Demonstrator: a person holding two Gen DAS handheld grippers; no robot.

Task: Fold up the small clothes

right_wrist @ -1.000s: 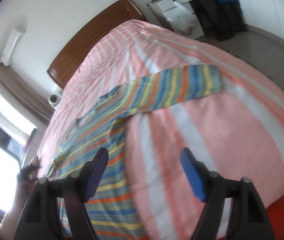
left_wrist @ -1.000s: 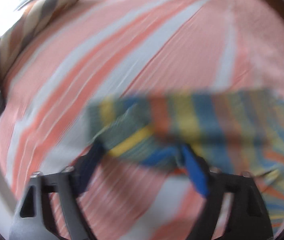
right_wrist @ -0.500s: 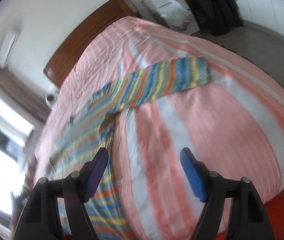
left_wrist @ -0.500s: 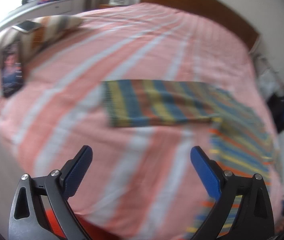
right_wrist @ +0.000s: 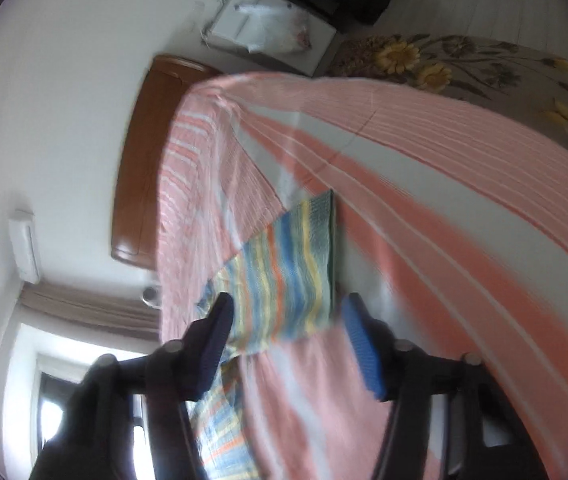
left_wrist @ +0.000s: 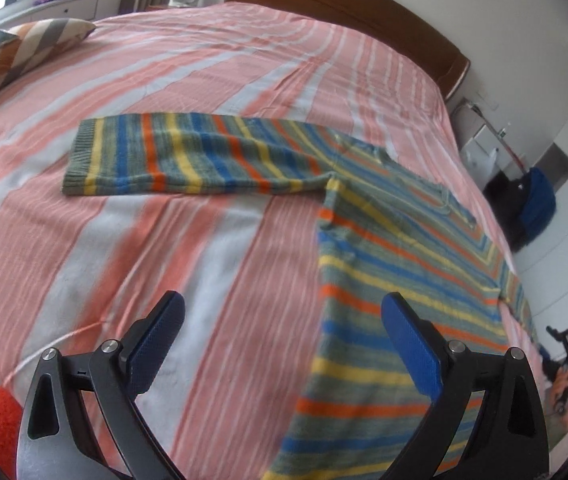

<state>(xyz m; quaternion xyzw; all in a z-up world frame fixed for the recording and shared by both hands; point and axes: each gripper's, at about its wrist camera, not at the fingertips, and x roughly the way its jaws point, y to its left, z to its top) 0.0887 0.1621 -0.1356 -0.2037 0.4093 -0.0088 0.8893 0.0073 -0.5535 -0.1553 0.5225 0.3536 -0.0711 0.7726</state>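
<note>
**Op:** Bed first: I see a wide peach-and-white striped cover with a wooden headboard behind. My sweater lies flat on it, body running from the near edge toward the headboard, one sleeve stretched straight out sideways, cuff pointing away from the body.

**Second:** How will it handle?

**Op:** I'd judge it light, soft and floppy knit; it will sag and drag on the cover. I'd pinch the ribbed cuff, where the fabric is firmest.

**Second:** Fingers?

**Op:** Left gripper is spread wide, empty, above the body's edge. Right gripper has just been closing, with nothing pinched; the other sleeve lies beyond it.
</note>
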